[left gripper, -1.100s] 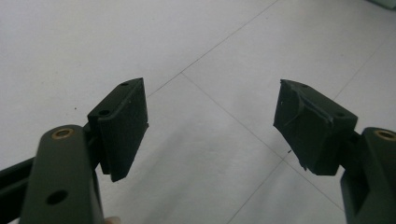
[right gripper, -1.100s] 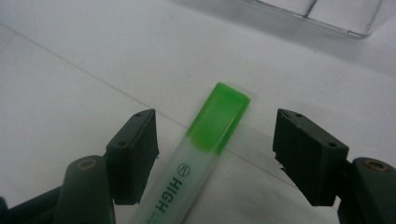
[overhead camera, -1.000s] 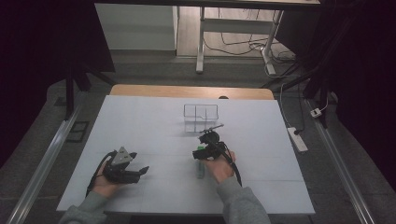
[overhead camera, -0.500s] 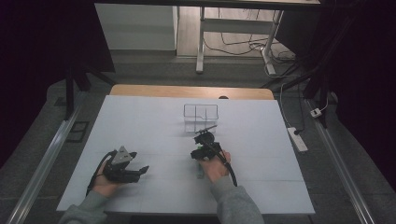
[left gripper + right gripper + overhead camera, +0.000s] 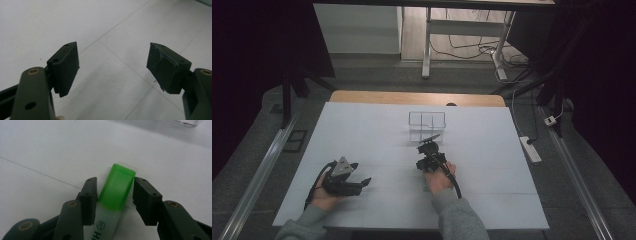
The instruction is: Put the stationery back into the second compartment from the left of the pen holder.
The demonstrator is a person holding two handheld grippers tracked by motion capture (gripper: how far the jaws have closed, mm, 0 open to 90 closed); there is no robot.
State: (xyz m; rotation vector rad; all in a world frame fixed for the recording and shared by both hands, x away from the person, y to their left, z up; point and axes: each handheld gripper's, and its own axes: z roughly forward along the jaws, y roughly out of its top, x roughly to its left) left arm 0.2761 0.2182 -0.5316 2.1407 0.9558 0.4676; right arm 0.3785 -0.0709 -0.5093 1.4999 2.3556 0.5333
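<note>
White sheeting covers the surface (image 5: 377, 135) in the high view, with a strip of bare wood along its far edge. A clear plastic box with compartments (image 5: 427, 125) stands near the middle of the far half, and a thin dark item lies just in front of it, too small to identify. The right hand-held gripper (image 5: 428, 150) sits just short of that box, pointing away from the person, its black cable trailing back over the right hand (image 5: 439, 177) and grey sleeve. The left hand-held gripper (image 5: 362, 183), topped by a grey three-cornered plate, rests low on the near left of the surface, well apart from the right one, pointing to the right. In the left gripper view, the left hand-held gripper (image 5: 112, 67) has its jaws standing wide apart, with nothing but white sheet and its faint fold lines between them. In the right gripper view, the right hand-held gripper (image 5: 113, 200) has just been closing its jaws around a highlighter pen with a bright green translucent cap and pale printed barrel (image 5: 116, 192), which lies on the sheet between them; the left pad touches the cap, while a narrow gap seems to remain at the right pad. A corner of the clear box (image 5: 187, 122) shows at the top right edge.
</note>
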